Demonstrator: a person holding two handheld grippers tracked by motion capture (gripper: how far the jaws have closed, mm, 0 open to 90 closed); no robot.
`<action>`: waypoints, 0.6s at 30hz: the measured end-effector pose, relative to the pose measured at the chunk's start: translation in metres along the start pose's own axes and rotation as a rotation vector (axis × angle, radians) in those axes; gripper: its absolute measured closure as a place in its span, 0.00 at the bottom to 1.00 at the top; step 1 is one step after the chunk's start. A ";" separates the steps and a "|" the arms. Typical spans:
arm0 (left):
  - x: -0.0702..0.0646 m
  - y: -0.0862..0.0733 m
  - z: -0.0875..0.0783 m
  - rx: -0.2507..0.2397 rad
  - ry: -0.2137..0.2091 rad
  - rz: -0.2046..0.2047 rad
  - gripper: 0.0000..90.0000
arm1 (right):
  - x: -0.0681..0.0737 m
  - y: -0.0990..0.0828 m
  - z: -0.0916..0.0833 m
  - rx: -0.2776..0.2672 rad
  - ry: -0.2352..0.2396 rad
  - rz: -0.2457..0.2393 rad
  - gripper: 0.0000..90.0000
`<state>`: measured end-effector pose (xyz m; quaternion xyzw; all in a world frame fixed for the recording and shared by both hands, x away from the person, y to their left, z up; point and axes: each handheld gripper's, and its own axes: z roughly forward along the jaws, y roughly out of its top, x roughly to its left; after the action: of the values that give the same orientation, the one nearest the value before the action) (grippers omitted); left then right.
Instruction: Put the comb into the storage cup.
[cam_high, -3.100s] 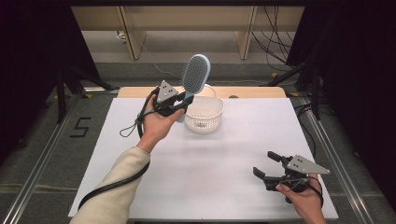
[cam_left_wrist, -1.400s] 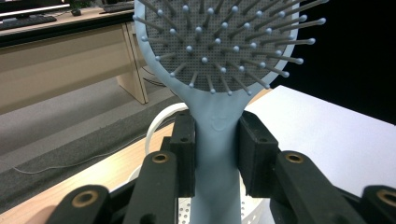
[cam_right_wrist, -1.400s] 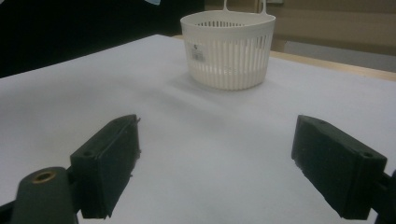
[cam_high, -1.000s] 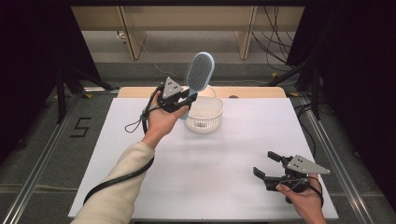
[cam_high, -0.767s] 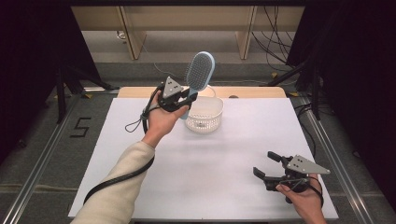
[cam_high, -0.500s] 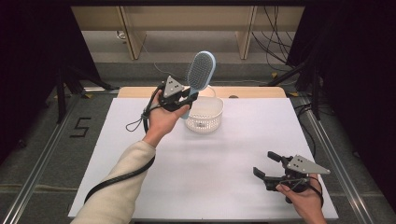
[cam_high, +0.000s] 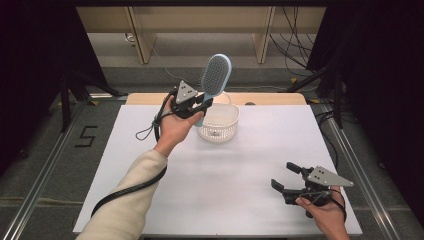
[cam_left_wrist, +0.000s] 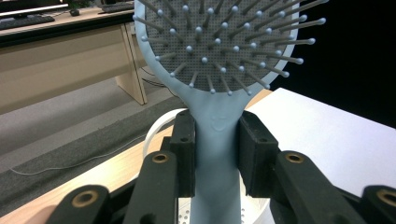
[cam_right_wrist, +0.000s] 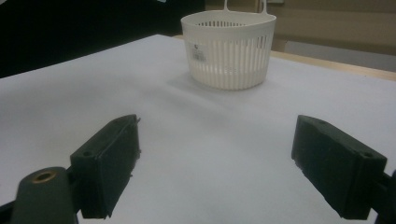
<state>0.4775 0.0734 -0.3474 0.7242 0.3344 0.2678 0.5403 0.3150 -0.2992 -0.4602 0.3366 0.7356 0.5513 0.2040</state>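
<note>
Above the basket: left gripper (cam_high: 200, 106) is clamping the neck of a light-blue plastic paddle hairbrush (cam_high: 215, 75), head up, bristles facing its camera.
Brush position: hovering over the near-left rim of the white slotted plastic basket (cam_high: 219, 127), not yet inside.
Right gripper (cam_high: 289, 178): resting spread apart and empty at the white table's (cam_high: 240, 175) near-right corner.
Progress: pickup is looking done; lowering and releasing into the basket is remaining.

You hold a matt, smooth blue plastic hairbrush (cam_left_wrist: 217, 135); the slotted white basket (cam_right_wrist: 228, 46) looks like glossy plastic.
</note>
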 end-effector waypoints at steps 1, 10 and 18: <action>0.000 0.000 0.000 0.000 -0.001 0.000 0.78 | 0.000 0.000 0.000 0.002 -0.001 0.000 0.18; -0.001 0.002 0.002 0.000 -0.004 0.009 0.78 | 0.000 0.000 0.000 -0.001 0.000 0.000 0.18; -0.001 0.004 0.004 -0.002 -0.004 0.010 0.78 | 0.000 0.000 0.000 0.000 0.001 -0.003 0.18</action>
<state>0.4807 0.0696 -0.3445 0.7259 0.3295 0.2692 0.5404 0.3151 -0.2991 -0.4602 0.3352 0.7361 0.5513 0.2044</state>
